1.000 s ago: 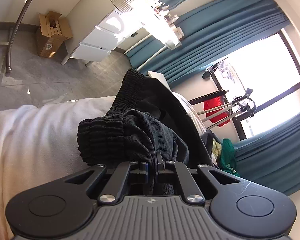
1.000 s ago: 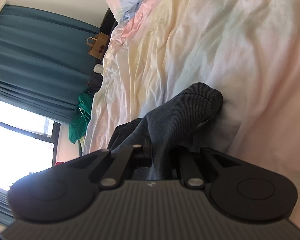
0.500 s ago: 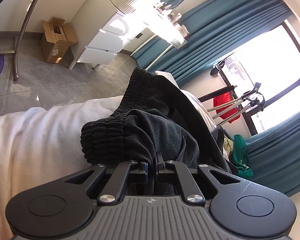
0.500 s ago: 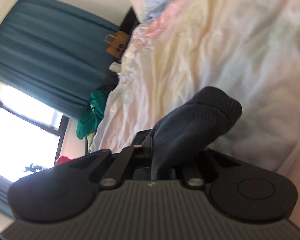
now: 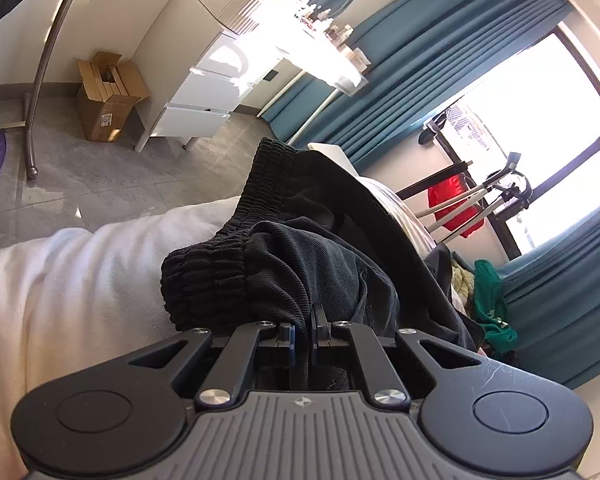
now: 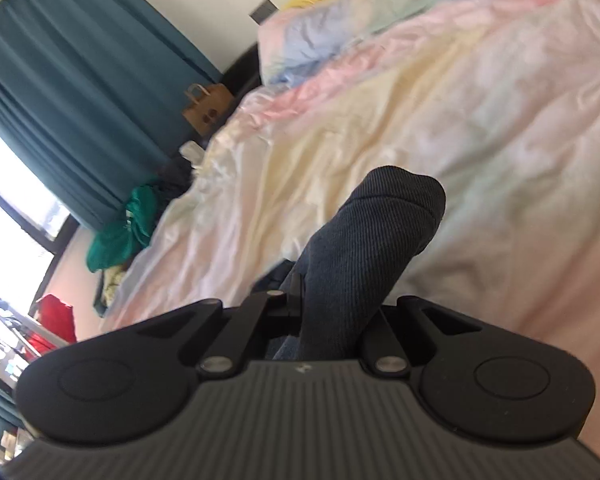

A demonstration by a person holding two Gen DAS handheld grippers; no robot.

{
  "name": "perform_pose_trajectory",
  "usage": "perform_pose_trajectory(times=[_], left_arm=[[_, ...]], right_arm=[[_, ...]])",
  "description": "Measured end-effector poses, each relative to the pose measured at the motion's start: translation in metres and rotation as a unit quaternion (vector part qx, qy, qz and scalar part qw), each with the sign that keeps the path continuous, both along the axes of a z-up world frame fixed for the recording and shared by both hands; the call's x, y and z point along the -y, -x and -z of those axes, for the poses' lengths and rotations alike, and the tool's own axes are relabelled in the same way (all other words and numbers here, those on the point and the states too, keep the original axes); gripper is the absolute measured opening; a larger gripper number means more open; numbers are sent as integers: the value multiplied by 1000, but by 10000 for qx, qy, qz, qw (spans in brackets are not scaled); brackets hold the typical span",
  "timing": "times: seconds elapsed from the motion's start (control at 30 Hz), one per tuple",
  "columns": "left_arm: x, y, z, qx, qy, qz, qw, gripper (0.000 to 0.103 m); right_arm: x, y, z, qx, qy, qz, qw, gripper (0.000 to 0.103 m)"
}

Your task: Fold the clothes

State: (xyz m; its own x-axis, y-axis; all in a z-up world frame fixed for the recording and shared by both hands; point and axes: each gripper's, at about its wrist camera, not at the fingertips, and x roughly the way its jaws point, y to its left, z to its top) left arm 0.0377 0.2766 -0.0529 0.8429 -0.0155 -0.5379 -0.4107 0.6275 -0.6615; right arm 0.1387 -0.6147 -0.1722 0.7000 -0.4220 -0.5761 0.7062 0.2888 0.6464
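Dark grey trousers (image 5: 300, 256) with a ribbed elastic waistband (image 5: 268, 172) lie bunched on the white bed edge (image 5: 80, 280). My left gripper (image 5: 305, 322) is shut on a fold of them just behind a ribbed cuff (image 5: 204, 280). In the right wrist view another part of the same dark trousers (image 6: 364, 252) stands up in a rounded fold over the pastel bedding (image 6: 480, 120). My right gripper (image 6: 320, 300) is shut on that fold; the cloth hides its right finger.
Beyond the bed edge are grey floor tiles (image 5: 100, 172), a cardboard box (image 5: 106, 100), a white drawer unit (image 5: 204, 96) and a metal rail (image 5: 48, 64). Teal curtains (image 5: 440, 52), a green garment heap (image 6: 120, 232) and a paper bag (image 6: 206, 108) sit by the window.
My right gripper has risen and rolled, lifting the trouser fold off the bedding. My left gripper holds its place, only rolled slightly, with the same grip.
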Motion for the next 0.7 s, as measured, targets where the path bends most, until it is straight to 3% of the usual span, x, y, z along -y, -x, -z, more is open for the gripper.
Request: perform_pose_trajectory(times=[0.07, 0.17, 0.23, 0.27, 0.3, 0.33, 0.37, 0.4, 0.5, 0.7], left_arm=[[2, 0, -2, -28, -61, 26, 10000, 9], [6, 2, -7, -85, -283, 172, 9994, 12], [12, 4, -13, -106, -510, 282, 9982, 26], [17, 7, -17, -103, -643, 352, 9973, 30], [21, 9, -21, -100, -775, 421, 9961, 40], [26, 12, -25, -97, -908, 490, 9946, 50], [31, 14, -29, -94, -1040, 559, 9930, 55], [36, 17, -33, -91, -1172, 628, 9911, 64], [58, 27, -49, -59, -1770, 824, 9807, 82], [108, 47, -74, 150, -2751, 1129, 9546, 83]], right_arm=[[6, 2, 18, -103, -373, 106, 9992, 8], [1, 5, 21, -47, -367, 92, 9993, 11], [-2, 5, 16, -34, -308, 65, 9995, 12], [-4, 6, 12, 8, -286, 96, 9995, 21], [-6, 9, 9, 81, -272, 168, 9995, 41], [-9, 12, 6, 155, -258, 239, 9993, 54], [-10, 14, 2, 208, -201, 315, 9991, 77], [-11, 15, -4, 223, -117, 355, 9991, 86], [-19, 21, -19, 192, 90, 409, 9989, 86], [-27, 41, -39, -131, 402, 1080, 9933, 86]])
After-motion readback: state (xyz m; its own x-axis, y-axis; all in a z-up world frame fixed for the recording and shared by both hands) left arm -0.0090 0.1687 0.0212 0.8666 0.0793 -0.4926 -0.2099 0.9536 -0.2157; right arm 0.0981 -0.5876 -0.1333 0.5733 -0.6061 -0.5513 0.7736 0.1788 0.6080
